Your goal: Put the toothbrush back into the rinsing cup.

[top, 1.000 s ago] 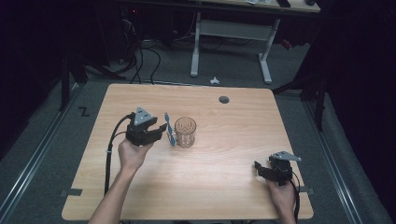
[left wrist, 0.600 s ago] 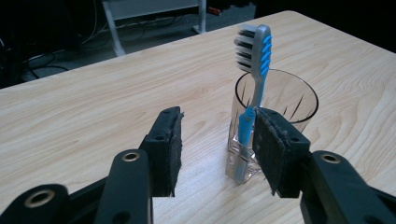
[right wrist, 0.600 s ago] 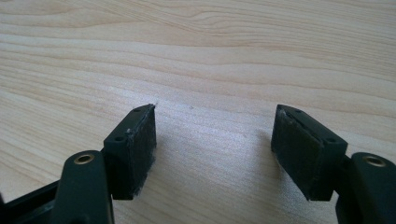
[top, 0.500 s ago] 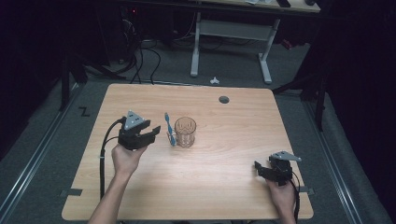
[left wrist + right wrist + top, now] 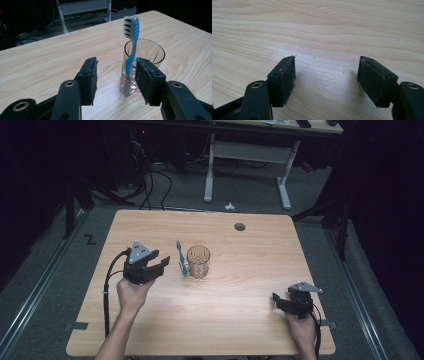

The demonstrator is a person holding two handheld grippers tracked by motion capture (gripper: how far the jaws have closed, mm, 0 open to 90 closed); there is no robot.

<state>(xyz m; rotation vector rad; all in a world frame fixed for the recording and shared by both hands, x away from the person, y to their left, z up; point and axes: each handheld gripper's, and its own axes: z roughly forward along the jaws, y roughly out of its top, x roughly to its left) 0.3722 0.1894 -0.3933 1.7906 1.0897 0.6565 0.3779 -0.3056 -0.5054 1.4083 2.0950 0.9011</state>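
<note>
Moved: left gripper (image 5: 162, 265) drawn back from toothbrush (image 5: 131, 50), jaws apart. Toothbrush propped upright against glass tumbler (image 5: 150, 57) outside it, mid-bench (image 5: 240, 305). Right gripper (image 5: 279, 301) apart, idle. Placement seemingly done; retreat remains.

from my seat i see a toothbrush (image 5: 131, 53) with a blue and grey handle and bristles in black and white rows. it leans on a clear drinking glass (image 5: 147, 58) with cut line patterns in its wall. the table (image 5: 250, 270) is pale wood with wavy grain and a dark round hole (image 5: 240, 226). my left gripper (image 5: 161, 266) and right gripper (image 5: 276, 299) are black, each topped by a grey plate, with black cables. the floor is grey.
</note>
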